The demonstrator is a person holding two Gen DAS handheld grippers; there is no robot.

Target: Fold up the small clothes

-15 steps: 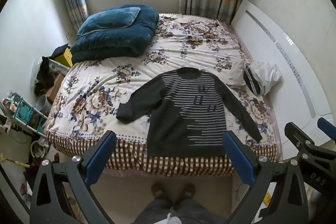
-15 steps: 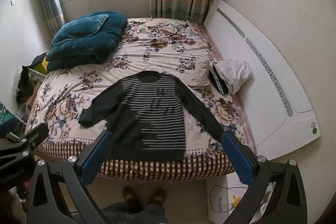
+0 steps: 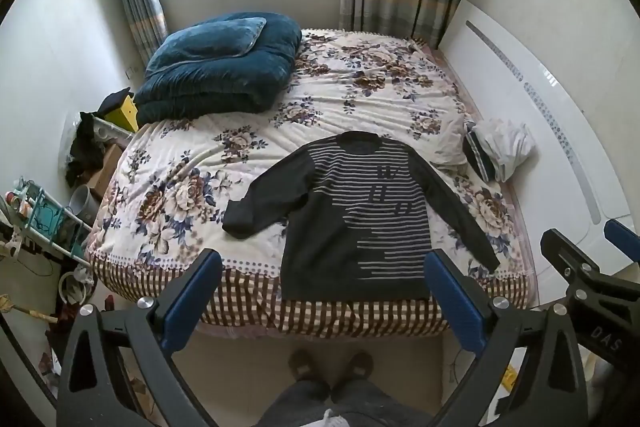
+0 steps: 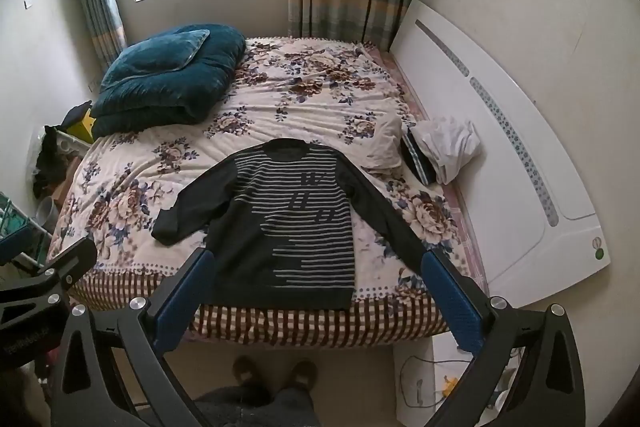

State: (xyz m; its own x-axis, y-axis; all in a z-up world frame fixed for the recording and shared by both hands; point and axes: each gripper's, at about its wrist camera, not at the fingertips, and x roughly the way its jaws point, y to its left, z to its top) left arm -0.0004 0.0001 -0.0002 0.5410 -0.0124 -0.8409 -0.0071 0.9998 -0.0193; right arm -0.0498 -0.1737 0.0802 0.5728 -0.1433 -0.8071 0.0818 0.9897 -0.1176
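A dark sweater with grey stripes (image 3: 356,215) lies flat, front up, on the near part of the floral bed (image 3: 168,195), neck away from me, both sleeves spread out. It also shows in the right wrist view (image 4: 288,227). My left gripper (image 3: 322,267) is open and empty, held high above the bed's near edge. My right gripper (image 4: 316,267) is open and empty at about the same height. Each gripper's black frame shows at the edge of the other's view.
A folded blue quilt with a pillow (image 3: 224,67) sits at the bed's far left. A small pile of white and striped clothes (image 3: 500,151) lies by the white headboard (image 3: 520,99) on the right. Clutter and a rack (image 3: 36,215) stand on the floor left.
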